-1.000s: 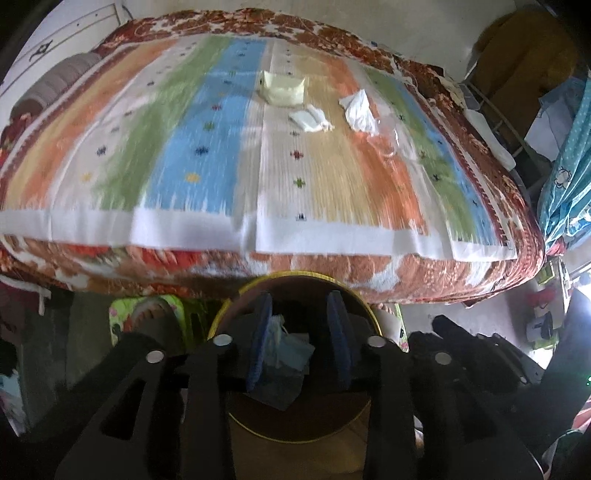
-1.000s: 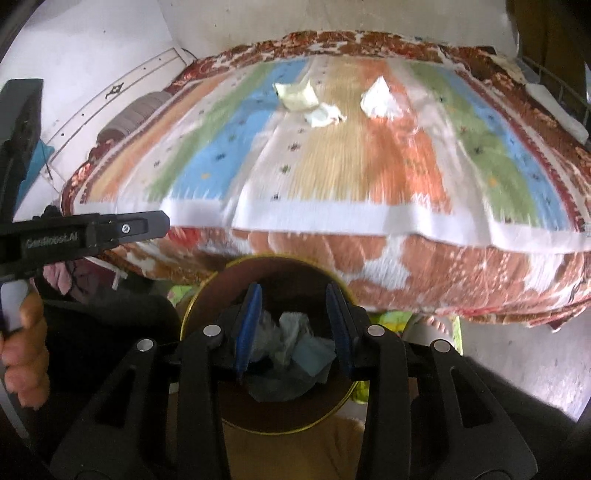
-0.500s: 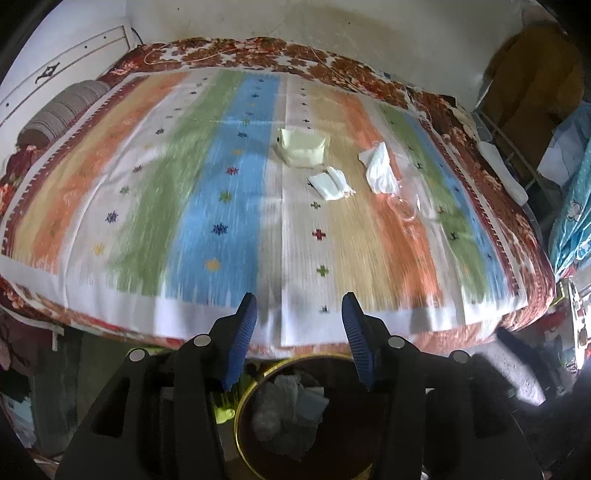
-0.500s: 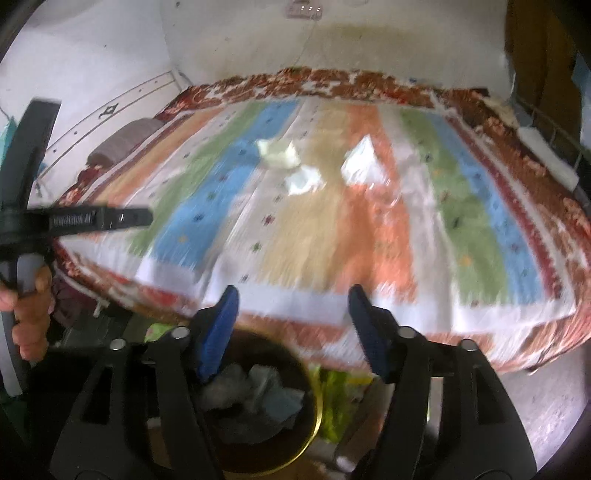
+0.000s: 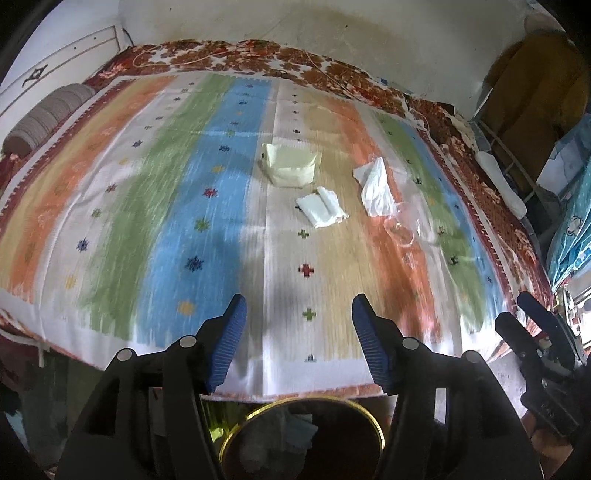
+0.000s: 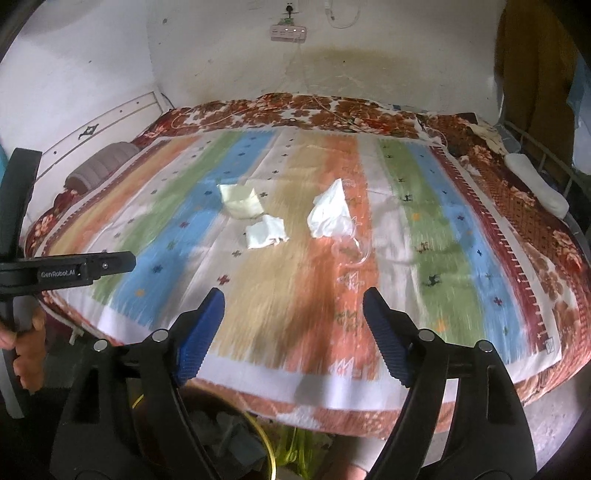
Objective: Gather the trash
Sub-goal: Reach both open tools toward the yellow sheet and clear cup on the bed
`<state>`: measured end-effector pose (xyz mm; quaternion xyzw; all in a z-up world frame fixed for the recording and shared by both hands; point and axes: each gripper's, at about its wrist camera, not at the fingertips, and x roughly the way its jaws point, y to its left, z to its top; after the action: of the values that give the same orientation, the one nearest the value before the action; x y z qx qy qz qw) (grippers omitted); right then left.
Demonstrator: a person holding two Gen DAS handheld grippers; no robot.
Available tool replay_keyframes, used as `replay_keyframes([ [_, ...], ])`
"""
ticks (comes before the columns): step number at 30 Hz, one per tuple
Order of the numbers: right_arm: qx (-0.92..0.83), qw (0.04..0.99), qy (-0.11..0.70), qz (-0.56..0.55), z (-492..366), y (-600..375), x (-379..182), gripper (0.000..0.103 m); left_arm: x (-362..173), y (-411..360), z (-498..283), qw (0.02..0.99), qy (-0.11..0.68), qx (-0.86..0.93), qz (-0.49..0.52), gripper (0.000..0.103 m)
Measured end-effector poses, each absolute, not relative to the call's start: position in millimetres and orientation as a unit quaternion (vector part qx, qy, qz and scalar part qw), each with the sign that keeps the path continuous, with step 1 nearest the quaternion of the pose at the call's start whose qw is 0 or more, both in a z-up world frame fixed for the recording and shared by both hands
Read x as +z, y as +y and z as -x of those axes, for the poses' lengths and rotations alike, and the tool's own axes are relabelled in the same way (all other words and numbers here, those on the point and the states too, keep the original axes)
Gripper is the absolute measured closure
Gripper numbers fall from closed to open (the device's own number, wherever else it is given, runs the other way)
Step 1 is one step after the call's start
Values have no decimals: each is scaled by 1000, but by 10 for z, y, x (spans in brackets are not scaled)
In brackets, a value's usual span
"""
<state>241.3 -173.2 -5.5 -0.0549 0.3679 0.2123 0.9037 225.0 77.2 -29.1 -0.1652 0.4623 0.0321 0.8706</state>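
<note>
We hold both the left gripper (image 5: 298, 341) and the right gripper (image 6: 293, 332) wide open and empty above the bin (image 5: 364, 410), facing the tissues (image 5: 322, 210).

A striped blanket (image 5: 184, 206) is covering the bed, a grey bolster (image 6: 101, 168) is lying near the headboard (image 6: 96, 129), and what looks like a power strip (image 6: 288, 33) is hanging on the wall.

Only one readable marking: "GenRobot.AI" in pale letters on the black body of the left tongs (image 6: 85, 272), seen at the right wrist view's left edge.
</note>
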Motion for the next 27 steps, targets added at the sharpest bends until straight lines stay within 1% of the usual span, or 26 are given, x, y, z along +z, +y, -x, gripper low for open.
replay_keyframes([
  [3,210,905,366,56,-2533,-1718,-89,27,-324,764,-2375,871,462,32,163,41],
  [12,204,904,372,59,-2941,-1679,-237,25,-497,912,-2752,866,465,42,177,40],
  [16,202,904,370,71,-3083,-1636,-299,21,-556,1044,-2911,862,468,55,187,39],
  [18,201,903,372,76,-3177,-1612,-344,21,-564,1103,-2978,860,466,54,200,37],
  [21,191,905,374,75,-3287,-1611,-405,21,-595,1204,-3119,855,467,60,218,37],
  [27,184,903,381,76,-3493,-1589,-552,21,-641,1422,-3375,855,462,78,223,37],
])
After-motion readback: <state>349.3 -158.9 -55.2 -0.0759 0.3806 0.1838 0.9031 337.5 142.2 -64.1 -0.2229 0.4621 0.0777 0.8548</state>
